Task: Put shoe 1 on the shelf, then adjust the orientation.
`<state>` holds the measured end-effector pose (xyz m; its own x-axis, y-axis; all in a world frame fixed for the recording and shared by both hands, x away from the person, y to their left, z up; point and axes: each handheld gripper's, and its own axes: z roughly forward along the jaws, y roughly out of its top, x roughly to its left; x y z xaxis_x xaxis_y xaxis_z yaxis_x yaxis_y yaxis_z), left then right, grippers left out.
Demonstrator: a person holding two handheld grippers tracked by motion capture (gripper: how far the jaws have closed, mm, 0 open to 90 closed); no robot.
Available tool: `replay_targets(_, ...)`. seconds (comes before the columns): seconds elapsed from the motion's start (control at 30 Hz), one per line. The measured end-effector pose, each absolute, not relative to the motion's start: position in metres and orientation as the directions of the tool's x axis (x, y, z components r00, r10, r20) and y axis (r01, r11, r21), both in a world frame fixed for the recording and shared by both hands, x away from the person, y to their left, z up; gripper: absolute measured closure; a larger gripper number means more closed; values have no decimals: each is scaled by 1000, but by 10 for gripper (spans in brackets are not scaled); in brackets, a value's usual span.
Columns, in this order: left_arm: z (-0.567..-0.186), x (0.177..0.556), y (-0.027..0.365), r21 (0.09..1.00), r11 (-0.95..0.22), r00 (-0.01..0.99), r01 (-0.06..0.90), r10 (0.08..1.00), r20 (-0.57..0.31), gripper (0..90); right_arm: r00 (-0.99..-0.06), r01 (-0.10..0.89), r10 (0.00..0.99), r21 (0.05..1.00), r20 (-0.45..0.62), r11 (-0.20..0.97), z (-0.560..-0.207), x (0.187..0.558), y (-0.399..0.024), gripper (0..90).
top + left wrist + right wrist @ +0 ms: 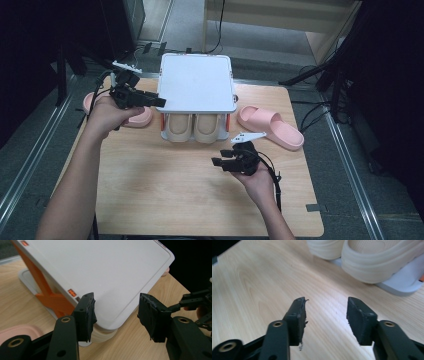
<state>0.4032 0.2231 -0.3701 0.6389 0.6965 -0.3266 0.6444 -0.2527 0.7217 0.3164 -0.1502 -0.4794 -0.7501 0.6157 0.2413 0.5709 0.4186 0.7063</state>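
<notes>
With the beige slippers (pixel 191 128) seated in the white shoe box (pixel 197 82) at the back of the counter (pixel 165 195), both the left tongs (pixel 159 101) by its lid corner and the right tongs (pixel 218 162) before its open front gape empty, so pull them straight away without nudging the lid.

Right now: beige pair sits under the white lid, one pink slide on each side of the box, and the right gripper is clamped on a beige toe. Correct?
Not quite: the right gripper is open over bare table, short of the beige pair, as the right gripper view shows. The rest stands.
</notes>
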Motion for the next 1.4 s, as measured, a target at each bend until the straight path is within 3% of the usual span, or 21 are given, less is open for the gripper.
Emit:
replay_targets(0.33, -371, 387, 260, 733, -180, 574, 656, 750, -330, 445, -764, 546, 598, 739, 244, 395, -469, 303, -172, 478)
replay_targets(0.73, -408, 389, 281, 719, -125, 490, 683, 809, -325, 453, -753, 554, 604, 746, 262, 368, -469, 307, -188, 497)
replay_targets(0.9, -427, 397, 286, 698, -113, 458, 707, 825, -330, 553, -748, 559, 609, 744, 262, 367, -472, 308, -192, 507)
replay_targets(0.97, -436, 401, 289, 695, -113, 450, 710, 832, -324, 686, -747, 557, 614, 745, 255, 368, -472, 308, -192, 506)
replay_targets(1.1, -450, 408, 300, 687, -70, 398, 723, 855, -333, 838, -747, 557, 618, 740, 247, 377, -473, 306, -193, 507)
replay_targets(1.23, -461, 413, 308, 678, -45, 354, 734, 877, -325, 891, -739, 566, 627, 732, 248, 378, -473, 302, -195, 506)
replay_targets(1.4, -476, 421, 317, 668, 1, 303, 744, 891, -338, 895, -728, 569, 643, 733, 237, 374, -474, 294, -197, 505)
